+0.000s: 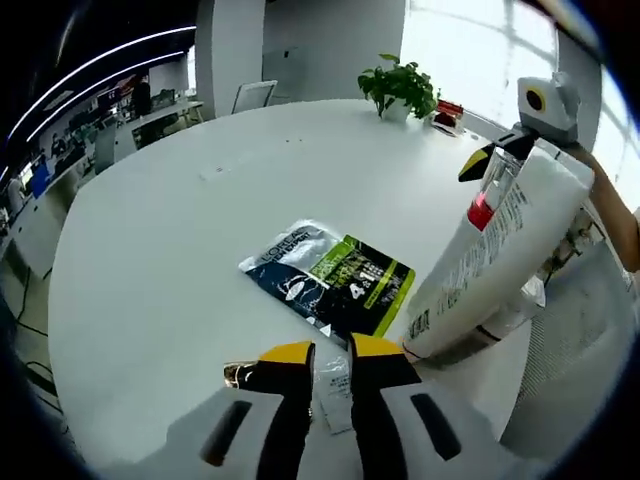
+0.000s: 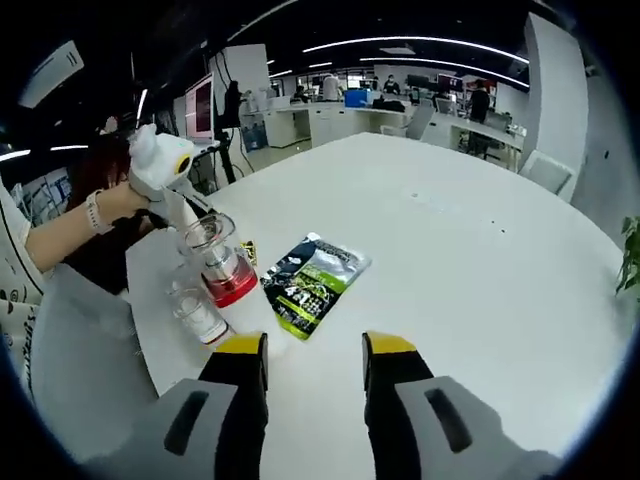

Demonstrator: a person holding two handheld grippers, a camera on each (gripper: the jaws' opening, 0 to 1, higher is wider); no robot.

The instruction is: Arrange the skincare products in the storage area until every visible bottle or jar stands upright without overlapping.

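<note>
A tall white bottle (image 1: 495, 265) with printed text leans on the white table (image 1: 170, 230), its base down by my left jaws. A clear piece with a red part (image 1: 486, 200) stands by its top, where my right gripper (image 1: 482, 162) hovers. In the right gripper view, a clear container with a red base (image 2: 222, 265) stands upright and a small clear jar (image 2: 196, 312) lies beside it. My right gripper (image 2: 315, 365) is open and holds nothing. My left gripper (image 1: 333, 352) has its jaws close together on a small white printed packet (image 1: 335, 388).
A green-and-black foil pouch (image 1: 332, 275) (image 2: 312, 278) lies flat mid-table. A small gold item (image 1: 238, 374) (image 2: 246, 247) rests near my left jaws. A potted plant (image 1: 400, 88) stands at the far edge. A person's hand (image 2: 108, 205) holds the left gripper (image 2: 160, 158).
</note>
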